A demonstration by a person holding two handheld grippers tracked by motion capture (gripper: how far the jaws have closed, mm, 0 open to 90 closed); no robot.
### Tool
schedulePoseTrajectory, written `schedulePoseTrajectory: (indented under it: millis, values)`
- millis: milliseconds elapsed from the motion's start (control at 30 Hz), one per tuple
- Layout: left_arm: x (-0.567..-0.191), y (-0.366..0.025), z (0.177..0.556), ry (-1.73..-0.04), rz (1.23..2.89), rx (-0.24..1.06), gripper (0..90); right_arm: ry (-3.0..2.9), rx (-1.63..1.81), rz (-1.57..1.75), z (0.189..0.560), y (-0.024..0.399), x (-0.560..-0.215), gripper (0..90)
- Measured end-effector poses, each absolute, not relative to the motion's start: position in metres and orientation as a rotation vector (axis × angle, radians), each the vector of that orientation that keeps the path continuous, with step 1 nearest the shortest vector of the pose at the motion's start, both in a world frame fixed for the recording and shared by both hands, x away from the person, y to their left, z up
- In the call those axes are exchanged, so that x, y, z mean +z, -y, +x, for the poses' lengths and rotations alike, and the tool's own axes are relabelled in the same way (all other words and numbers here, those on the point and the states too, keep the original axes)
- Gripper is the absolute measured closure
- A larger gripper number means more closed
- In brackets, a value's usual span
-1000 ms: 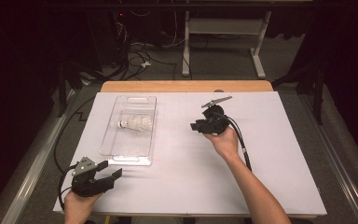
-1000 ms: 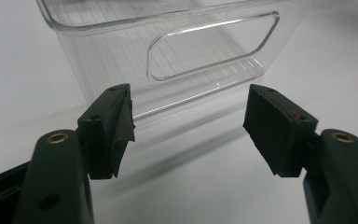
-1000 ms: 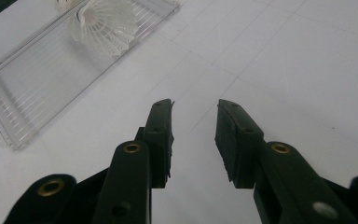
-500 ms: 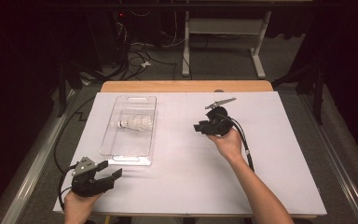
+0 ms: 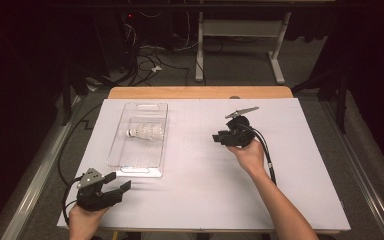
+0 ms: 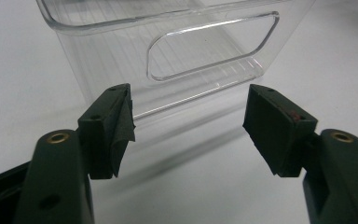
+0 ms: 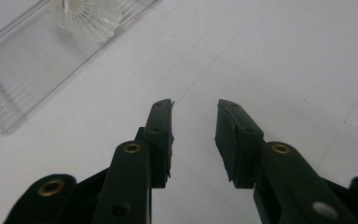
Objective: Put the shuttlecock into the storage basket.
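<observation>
A shuttlecock (image 5: 145,132) lies on its side in a clear plastic bin (image 5: 130,165) on the white tabletop (image 5: 205,190). Its long axis runs across the bin's width, with the cork end toward the bin's left wall and the feather skirt toward the right wall, as the high view shows it.

The right tool (image 5: 219,138) hangs over the bare tabletop with its jaws pointing toward the bin. From this tool the shuttlecock lies ahead and a little to the left, across an open stretch of sheet and beyond the bin's right wall. In the right gripper view the feather skirt (image 7: 87,16) sits up and to the left of the jaws, so the skirt is the end facing this tool. Its jaws stand partly open, with a moderate gap and nothing between the pads.

The left tool (image 5: 121,183) is at the near edge of the tabletop, just short of the bin's near end wall. The handle cut-out (image 6: 209,49) of that wall stands straight ahead of its jaws. Those jaws are wide open and hold nothing.

By judgement, the right tool is better placed for the shuttlecock, while the left tool is closer to the bin itself and lined up on the bin's long axis.
</observation>
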State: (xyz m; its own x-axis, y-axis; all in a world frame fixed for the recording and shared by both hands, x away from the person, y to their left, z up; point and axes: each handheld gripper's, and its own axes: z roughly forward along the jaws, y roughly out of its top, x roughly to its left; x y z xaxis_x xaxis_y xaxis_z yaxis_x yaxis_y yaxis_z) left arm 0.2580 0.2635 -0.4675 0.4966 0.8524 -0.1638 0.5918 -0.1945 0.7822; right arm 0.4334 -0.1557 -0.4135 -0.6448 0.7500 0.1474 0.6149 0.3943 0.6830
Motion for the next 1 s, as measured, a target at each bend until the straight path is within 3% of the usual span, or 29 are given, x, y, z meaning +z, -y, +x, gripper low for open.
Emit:
schedulePoseTrajectory:
  millis: [1000]
  values:
    - [-0.467,-0.263,0.258,-1.196,1.903,0.393,34.1,-2.436,1.086,1.254,0.422,0.180,-0.419,66.8]
